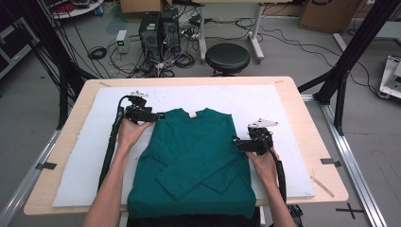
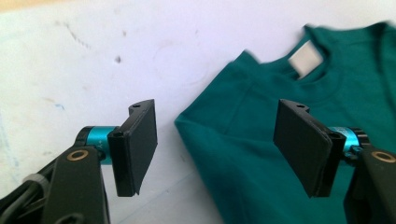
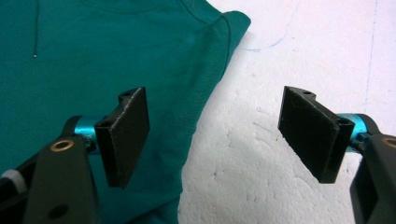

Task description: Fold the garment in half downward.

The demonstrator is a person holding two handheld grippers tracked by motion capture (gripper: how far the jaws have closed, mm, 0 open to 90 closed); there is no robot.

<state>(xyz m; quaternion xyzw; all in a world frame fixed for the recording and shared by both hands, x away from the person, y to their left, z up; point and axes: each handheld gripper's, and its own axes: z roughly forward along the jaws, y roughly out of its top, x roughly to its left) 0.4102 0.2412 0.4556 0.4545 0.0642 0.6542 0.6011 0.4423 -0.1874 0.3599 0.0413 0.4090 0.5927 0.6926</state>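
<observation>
grey floor [image 1: 293, 52] w/ loose cables [image 1: 156, 61] everywhere; two pc towers [image 1: 158, 28] and a round black stool [image 1: 227, 57] behind the wooden table [image 1: 302, 101]. cardboard boxes [image 1: 326, 14] at the back, black frame struts [image 1: 352, 52] at right.

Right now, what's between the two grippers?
In the high view, only the green shirt spans the stretch between the left gripper and the right gripper, both sleeves folded across it.

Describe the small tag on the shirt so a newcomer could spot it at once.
On the white foam sheet covering the wooden table lies a teal long-sleeved shirt, sleeves folded across its front. At the far edge, inside the neckline, sits the tag: a small pale rectangle, the only light patch on the green fabric.
</observation>
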